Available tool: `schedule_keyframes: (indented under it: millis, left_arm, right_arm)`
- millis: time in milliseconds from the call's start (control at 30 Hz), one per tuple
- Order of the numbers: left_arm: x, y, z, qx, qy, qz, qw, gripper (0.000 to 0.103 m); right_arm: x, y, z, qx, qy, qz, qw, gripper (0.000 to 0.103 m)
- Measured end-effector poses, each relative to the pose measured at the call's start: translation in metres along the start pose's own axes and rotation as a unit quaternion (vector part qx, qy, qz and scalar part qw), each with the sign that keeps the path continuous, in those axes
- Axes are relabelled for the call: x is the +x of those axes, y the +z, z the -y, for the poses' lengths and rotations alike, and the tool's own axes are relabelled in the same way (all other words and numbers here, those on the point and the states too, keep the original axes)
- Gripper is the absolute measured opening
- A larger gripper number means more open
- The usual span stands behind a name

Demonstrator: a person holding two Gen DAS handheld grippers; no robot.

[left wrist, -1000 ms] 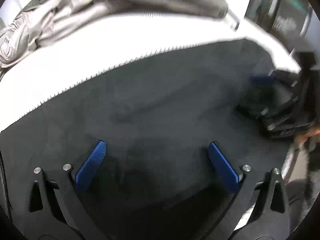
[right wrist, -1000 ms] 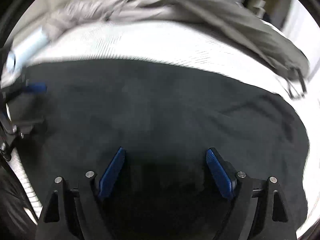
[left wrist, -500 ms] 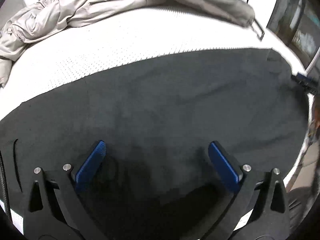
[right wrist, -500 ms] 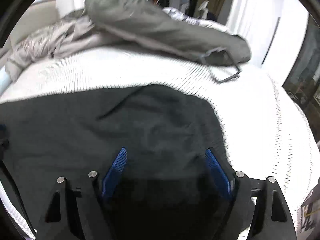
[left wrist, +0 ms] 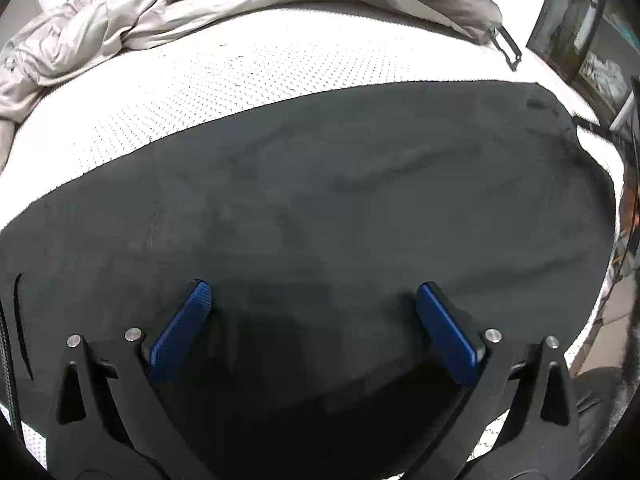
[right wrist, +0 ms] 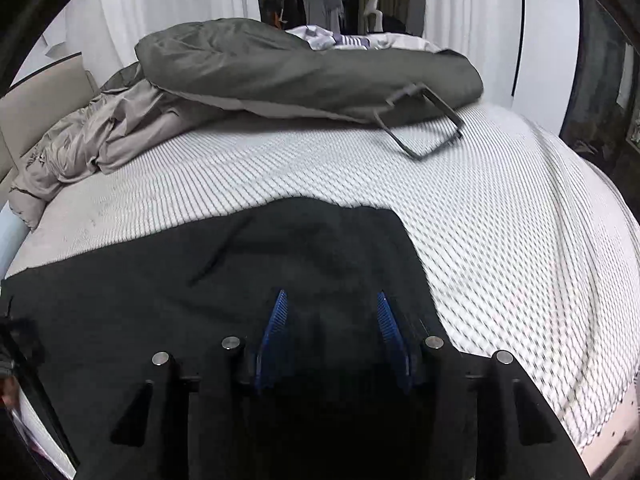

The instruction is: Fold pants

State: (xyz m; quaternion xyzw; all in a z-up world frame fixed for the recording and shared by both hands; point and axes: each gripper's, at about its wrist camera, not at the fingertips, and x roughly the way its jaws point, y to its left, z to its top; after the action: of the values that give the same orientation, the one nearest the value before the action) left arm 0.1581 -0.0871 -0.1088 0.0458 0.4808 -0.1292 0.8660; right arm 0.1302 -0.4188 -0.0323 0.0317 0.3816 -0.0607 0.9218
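Black pants (left wrist: 320, 208) lie spread flat across a white textured bed, also seen in the right wrist view (right wrist: 240, 280). My left gripper (left wrist: 312, 300) hovers over the near part of the pants with blue pads wide apart and nothing between them. My right gripper (right wrist: 332, 308) is over the right end of the pants near their far corner, jaws open but narrower, holding nothing.
The white bed cover (right wrist: 500, 240) extends to the right. A beige garment (left wrist: 100, 28) and a dark grey jacket (right wrist: 300, 72) with a strap loop (right wrist: 424, 120) lie at the back. The bed edge (left wrist: 600, 300) is at the right.
The right gripper has swung right to the pants' end, tilted up to show the room, and narrowed its jaws. The left gripper pulled back slightly; the right gripper left its view.
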Motion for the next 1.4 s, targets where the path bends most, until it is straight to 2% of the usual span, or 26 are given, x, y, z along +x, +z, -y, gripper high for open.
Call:
schedule_keyframes:
  millis: [133,267,367,467,533,600,700,767,833,867,933,1067,1133,1167,1233,1267,1300,1400]
  left_arm:
    - [0.005,-0.003,0.003,0.008,0.0,-0.004,1.0,0.102]
    - [0.005,-0.006,-0.003,0.011,-0.009,-0.005,0.9999,0.102]
    - [0.003,-0.009,-0.008,0.02,-0.008,-0.002,0.9998,0.102]
    - [-0.006,-0.012,-0.011,0.023,0.002,0.011,0.9997,0.099]
    - [-0.017,-0.015,-0.012,0.016,0.004,0.033,0.9993,0.097]
    - [-0.021,-0.017,-0.012,0.015,-0.005,0.045,0.9989,0.097]
    - [-0.005,-0.021,-0.017,0.017,0.007,0.017,0.9997,0.096]
    - [-0.008,-0.025,-0.023,0.015,0.008,0.023,0.9996,0.096]
    - [-0.015,-0.032,-0.035,0.008,0.035,0.025,0.999,0.096]
    - [-0.018,-0.037,-0.047,0.002,0.054,0.025,0.9982,0.096]
    - [-0.023,-0.048,-0.076,-0.022,0.078,0.026,0.9963,0.096]
    - [-0.036,-0.072,-0.125,-0.063,0.105,0.038,0.9918,0.097]
    - [-0.043,-0.081,-0.134,-0.073,0.106,0.048,0.9906,0.096]
    - [-0.045,-0.083,-0.135,-0.076,0.104,0.051,0.9903,0.089]
    - [-0.052,-0.08,-0.134,-0.075,0.098,0.062,0.9904,0.062]
    - [-0.054,-0.074,-0.134,-0.077,0.089,0.066,0.9909,0.042]
    - [-0.055,-0.071,-0.135,-0.082,0.083,0.067,0.9909,0.038]
    - [-0.04,-0.044,-0.143,-0.101,0.077,0.065,0.9898,0.038]
  right_arm:
    - [0.031,0.017,-0.004,0.007,0.01,-0.005,1.0,0.048]
    - [0.076,0.012,-0.004,-0.017,-0.018,-0.068,0.997,0.044]
    - [0.068,0.008,-0.014,-0.053,-0.041,-0.075,0.995,0.044]
    - [0.046,0.002,-0.023,-0.055,-0.059,-0.075,0.994,0.047]
    - [0.023,-0.007,-0.04,-0.063,-0.026,-0.062,0.996,0.054]
    - [0.004,-0.019,-0.062,-0.077,0.034,-0.054,0.995,0.06]
    - [-0.005,-0.034,-0.102,-0.108,0.091,-0.061,0.988,0.062]
    - [-0.001,-0.047,-0.129,-0.15,0.114,-0.083,0.979,0.062]
    - [0.005,-0.058,-0.141,-0.186,0.092,-0.095,0.973,0.063]
    - [0.007,-0.064,-0.143,-0.2,0.07,-0.095,0.973,0.068]
    - [0.004,-0.07,-0.137,-0.193,0.054,-0.089,0.976,0.074]
    - [-0.01,-0.08,-0.115,-0.163,0.036,-0.083,0.982,0.075]
    - [-0.017,-0.082,-0.113,-0.151,0.039,-0.077,0.985,0.075]
    - [-0.019,-0.08,-0.111,-0.145,0.043,-0.074,0.986,0.076]
    - [-0.027,-0.076,-0.113,-0.132,0.063,-0.056,0.988,0.076]
    - [-0.029,-0.073,-0.117,-0.128,0.074,-0.047,0.988,0.076]
    - [-0.032,-0.07,-0.122,-0.124,0.09,-0.036,0.988,0.076]
    - [-0.029,-0.063,-0.143,-0.121,0.122,-0.031,0.985,0.076]
